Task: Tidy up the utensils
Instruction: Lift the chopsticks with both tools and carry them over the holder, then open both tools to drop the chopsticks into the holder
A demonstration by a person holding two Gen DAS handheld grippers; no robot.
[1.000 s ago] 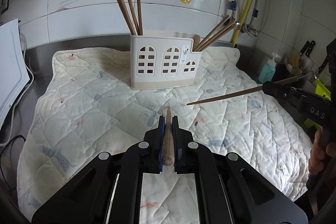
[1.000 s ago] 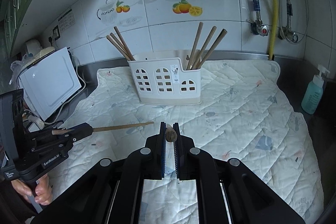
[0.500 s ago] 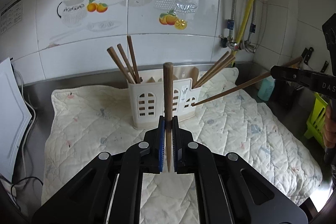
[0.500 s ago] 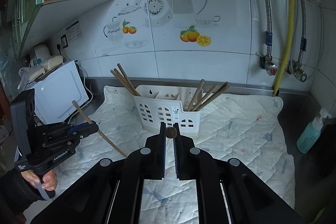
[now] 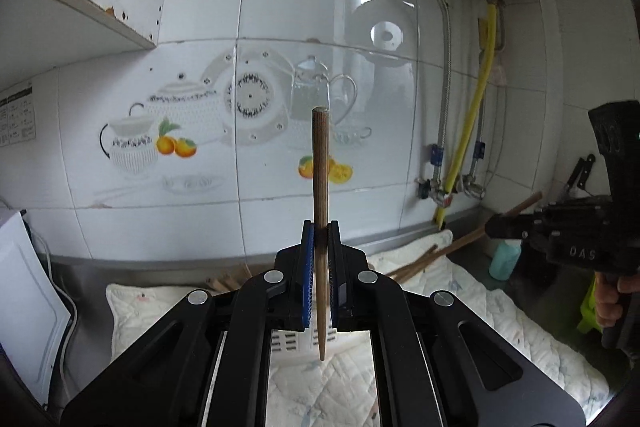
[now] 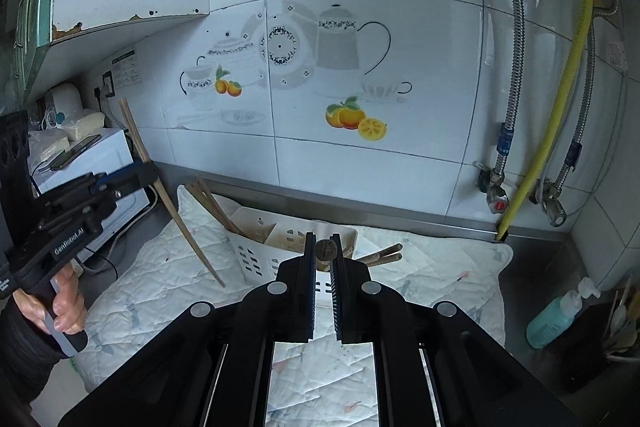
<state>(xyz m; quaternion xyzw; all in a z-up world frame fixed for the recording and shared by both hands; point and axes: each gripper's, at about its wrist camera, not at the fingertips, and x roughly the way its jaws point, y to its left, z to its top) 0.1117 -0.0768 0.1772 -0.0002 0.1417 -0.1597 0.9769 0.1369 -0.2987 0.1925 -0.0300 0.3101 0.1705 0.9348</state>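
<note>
Between the left claw (image 5: 320, 239) pads, a tapered brown chopstick (image 5: 320, 187) stands upright

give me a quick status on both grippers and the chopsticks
Left gripper shut on a chopstick, upright. Right gripper shut on another chopstick. White holder below, nothing in the way.

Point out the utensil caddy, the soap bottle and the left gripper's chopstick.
utensil caddy (image 6: 256, 259), right wrist view, slotted front wall.
soap bottle (image 6: 550, 321), right wrist view, teal body.
left gripper's chopstick (image 5: 321, 163), left wrist view, upper shaft.
</note>
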